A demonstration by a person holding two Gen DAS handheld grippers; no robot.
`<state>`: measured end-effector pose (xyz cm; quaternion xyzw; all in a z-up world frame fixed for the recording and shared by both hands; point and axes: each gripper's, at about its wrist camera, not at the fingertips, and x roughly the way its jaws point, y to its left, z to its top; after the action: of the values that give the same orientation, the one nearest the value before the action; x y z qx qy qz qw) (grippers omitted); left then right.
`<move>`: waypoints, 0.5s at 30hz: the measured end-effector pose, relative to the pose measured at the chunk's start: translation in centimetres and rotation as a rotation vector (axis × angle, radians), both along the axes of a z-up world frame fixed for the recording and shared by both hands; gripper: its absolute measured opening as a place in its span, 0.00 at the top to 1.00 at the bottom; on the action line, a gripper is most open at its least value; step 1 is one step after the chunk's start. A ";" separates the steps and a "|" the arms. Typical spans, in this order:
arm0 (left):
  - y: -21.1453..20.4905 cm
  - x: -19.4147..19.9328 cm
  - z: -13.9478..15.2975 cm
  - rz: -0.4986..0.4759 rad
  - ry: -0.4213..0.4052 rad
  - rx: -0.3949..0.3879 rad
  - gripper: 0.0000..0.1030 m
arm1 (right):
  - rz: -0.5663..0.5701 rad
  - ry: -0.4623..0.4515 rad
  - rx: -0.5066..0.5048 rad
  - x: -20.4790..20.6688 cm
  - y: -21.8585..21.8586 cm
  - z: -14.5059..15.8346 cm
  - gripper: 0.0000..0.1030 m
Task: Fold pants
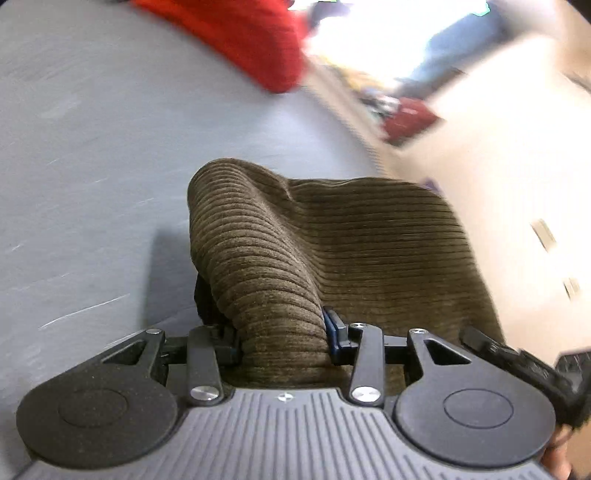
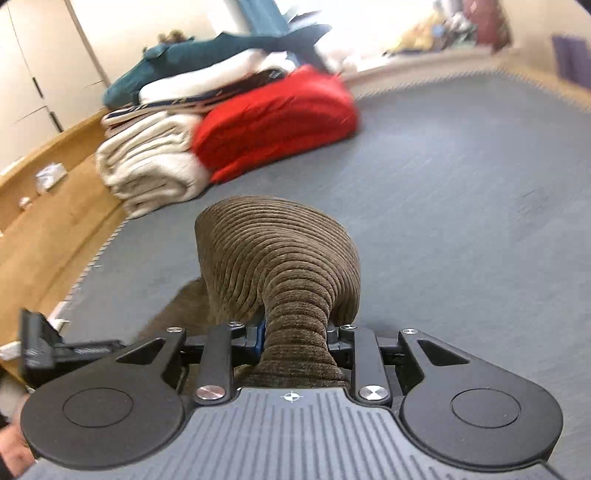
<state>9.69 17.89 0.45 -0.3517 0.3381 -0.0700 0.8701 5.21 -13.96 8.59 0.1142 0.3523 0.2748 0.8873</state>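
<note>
Brown corduroy pants point(image 1: 332, 243) bulge up between the fingers of my left gripper point(image 1: 282, 332), which is shut on a thick fold of the cloth. The fabric spreads forward and to the right above the grey carpet point(image 1: 92, 147). In the right wrist view another bunch of the same pants point(image 2: 277, 251) rises from my right gripper point(image 2: 295, 336), pinched tight between its pads and flaring out above them. More brown cloth point(image 2: 173, 310) hangs lower left of that gripper. Both bunches are lifted off the carpet point(image 2: 461, 221).
A folded red garment point(image 2: 273, 118) lies on the carpet beside a pile of cream towels point(image 2: 147, 166) and a teal garment point(image 2: 192, 55). Wooden floor point(image 2: 44, 221) borders the carpet on the left. The red garment point(image 1: 251, 33) also shows far ahead of the left gripper, with cream cupboards point(image 1: 517, 184) at right.
</note>
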 end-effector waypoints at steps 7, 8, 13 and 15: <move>-2.3 0.1 -2.6 0.143 0.208 0.237 0.29 | -0.287 0.307 -0.127 2.3 -8.4 -7.8 0.51; -2.7 -0.4 -1.6 0.148 0.187 0.276 0.36 | -0.336 0.322 -0.155 2.3 -9.2 -8.4 0.51; -4.5 -1.7 3.0 0.135 0.029 0.418 0.36 | -0.416 0.209 -0.072 1.8 -12.4 -6.0 0.51; -5.1 -2.0 3.4 0.068 0.009 0.344 0.36 | -0.357 0.128 -0.089 2.4 -11.3 -4.2 0.51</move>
<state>7.74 12.78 3.81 -0.2093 0.3370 0.0199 0.9177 7.58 -25.30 4.41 0.1527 0.3938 0.0895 0.9020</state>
